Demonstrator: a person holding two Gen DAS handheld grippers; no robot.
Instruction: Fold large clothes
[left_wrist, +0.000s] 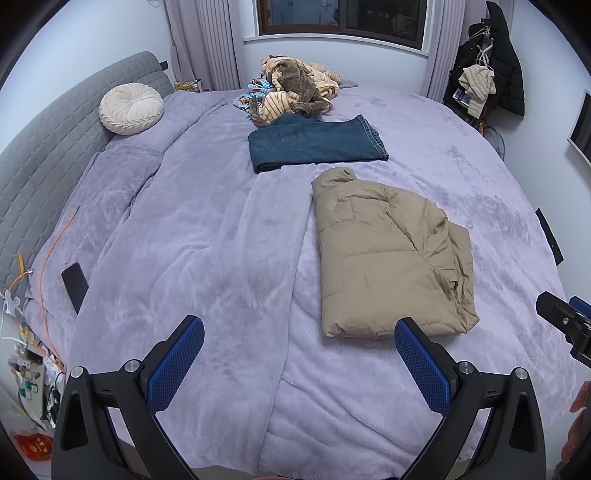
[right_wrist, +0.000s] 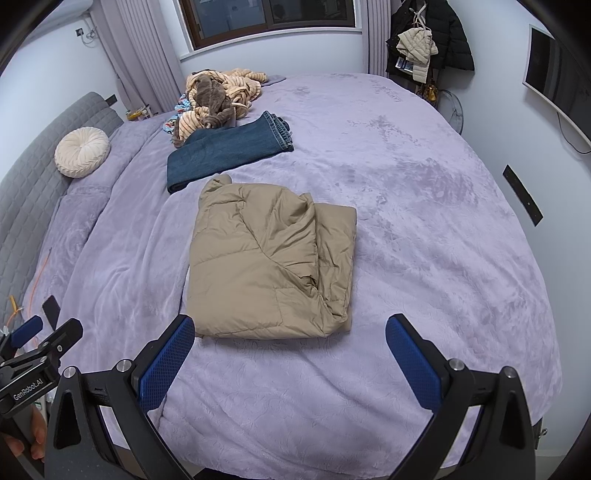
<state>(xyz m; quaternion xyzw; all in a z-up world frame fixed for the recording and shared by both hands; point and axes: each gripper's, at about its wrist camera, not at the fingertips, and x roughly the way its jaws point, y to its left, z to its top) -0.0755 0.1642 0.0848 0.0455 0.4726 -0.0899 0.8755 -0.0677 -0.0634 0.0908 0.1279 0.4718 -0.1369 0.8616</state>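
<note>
Both hand-held grippers, left (left_wrist: 299, 336) and right (right_wrist: 290, 332), gape wide before the folded tan jacket (right_wrist: 271, 258).

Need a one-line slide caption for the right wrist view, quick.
Open right claw hovers empty over the lilac bed, facing a folded tan puffer jacket; folded jeans and unfolded clothes pile lie beyond.

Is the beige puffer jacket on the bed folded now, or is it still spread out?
Folded. The beige puffer jacket lies as a compact rectangle on the lilac fleece blanket, layers stacked.
</note>
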